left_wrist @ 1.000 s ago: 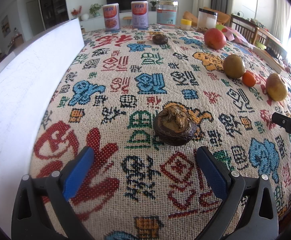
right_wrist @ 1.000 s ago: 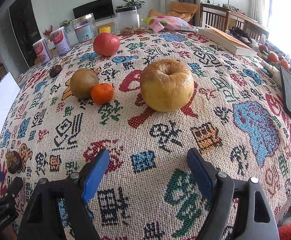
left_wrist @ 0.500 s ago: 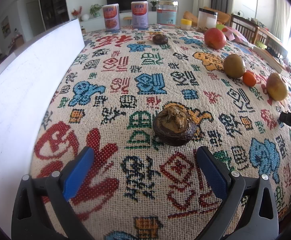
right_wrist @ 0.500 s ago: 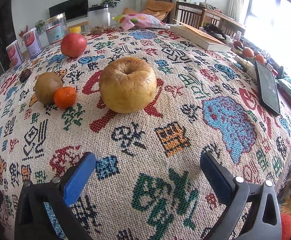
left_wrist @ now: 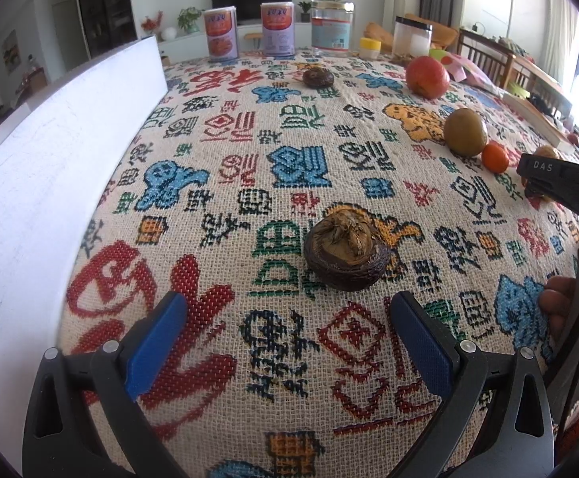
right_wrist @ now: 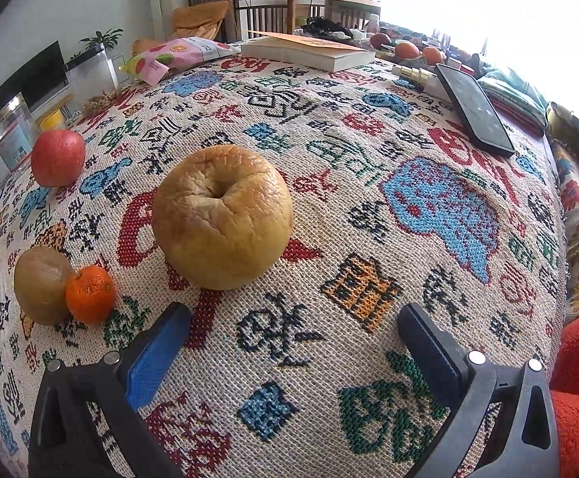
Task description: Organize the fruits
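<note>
In the left wrist view a dark brown wrinkled fruit [left_wrist: 347, 253] lies on the patterned tablecloth just ahead of my open, empty left gripper [left_wrist: 285, 318]. Farther off lie a second brown fruit [left_wrist: 318, 77], a red apple [left_wrist: 427, 77], a kiwi [left_wrist: 465, 132] and a small orange [left_wrist: 495, 157]. In the right wrist view a wrinkled yellow apple [right_wrist: 222, 216] sits just ahead of my open, empty right gripper [right_wrist: 291, 328], nearer its left finger. The kiwi [right_wrist: 42, 285], orange [right_wrist: 90, 294] and red apple [right_wrist: 57, 157] lie to the left.
A white board [left_wrist: 50, 167] runs along the table's left edge. Cans and jars [left_wrist: 276, 28] stand at the far edge. A book [right_wrist: 307, 53], a snack bag [right_wrist: 178, 55] and a phone [right_wrist: 474, 109] lie at the back and right. The right gripper's body [left_wrist: 560, 183] shows at the left view's right edge.
My right gripper has swung right and closer to the yellow apple, and its jaws have opened wider. My left gripper has stayed put.
</note>
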A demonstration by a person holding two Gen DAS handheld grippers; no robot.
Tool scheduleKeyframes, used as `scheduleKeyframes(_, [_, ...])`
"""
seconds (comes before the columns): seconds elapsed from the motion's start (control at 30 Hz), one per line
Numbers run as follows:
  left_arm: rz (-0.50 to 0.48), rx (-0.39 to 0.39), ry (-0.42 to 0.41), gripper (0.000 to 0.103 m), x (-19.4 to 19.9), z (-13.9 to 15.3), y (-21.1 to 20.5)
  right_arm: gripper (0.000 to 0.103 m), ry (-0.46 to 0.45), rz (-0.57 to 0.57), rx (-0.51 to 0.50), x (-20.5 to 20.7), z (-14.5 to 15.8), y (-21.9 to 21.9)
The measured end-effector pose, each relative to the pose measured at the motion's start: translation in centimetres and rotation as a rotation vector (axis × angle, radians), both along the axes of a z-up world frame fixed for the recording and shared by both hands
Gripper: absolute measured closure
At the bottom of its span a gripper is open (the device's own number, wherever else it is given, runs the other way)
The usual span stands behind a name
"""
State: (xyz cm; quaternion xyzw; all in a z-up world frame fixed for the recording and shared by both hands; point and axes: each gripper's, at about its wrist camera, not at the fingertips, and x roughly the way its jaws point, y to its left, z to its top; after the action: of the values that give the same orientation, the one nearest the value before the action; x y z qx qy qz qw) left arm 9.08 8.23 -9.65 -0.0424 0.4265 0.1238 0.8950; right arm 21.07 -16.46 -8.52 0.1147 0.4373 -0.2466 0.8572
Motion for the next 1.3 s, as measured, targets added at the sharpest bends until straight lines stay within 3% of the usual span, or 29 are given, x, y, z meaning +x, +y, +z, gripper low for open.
scheduleKeyframes(1.3, [-0.001,-0.002,-0.001,0.001,0.02,-0.05,-0.01,0.000,-0.008,0.007,0.014,0.34,-0.03,-0.05])
